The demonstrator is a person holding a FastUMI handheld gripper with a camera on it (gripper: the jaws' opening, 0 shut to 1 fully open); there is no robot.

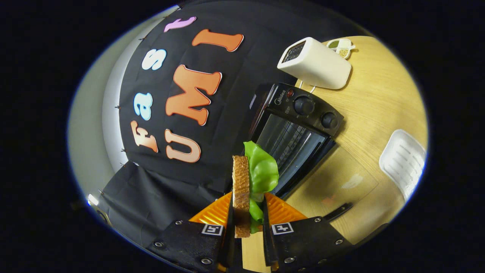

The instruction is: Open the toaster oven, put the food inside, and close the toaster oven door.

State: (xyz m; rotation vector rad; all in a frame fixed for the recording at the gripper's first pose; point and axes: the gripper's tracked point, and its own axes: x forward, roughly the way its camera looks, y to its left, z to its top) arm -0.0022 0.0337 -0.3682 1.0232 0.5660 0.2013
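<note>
Gripper [247, 212] clamped on sandwich [246, 182], held just before oven [293, 132]; door [341, 182] laid open, mouth unobstructed.

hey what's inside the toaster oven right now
The toaster oven door lies open; a bare wire rack shows inside. The sandwich, clamped between the jaws, covers the lower corner, so that part is hidden.

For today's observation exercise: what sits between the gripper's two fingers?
In the gripper view, the gripper is shut on a sandwich, bread with green lettuce, standing on edge, ahead of the open toaster oven.
</note>
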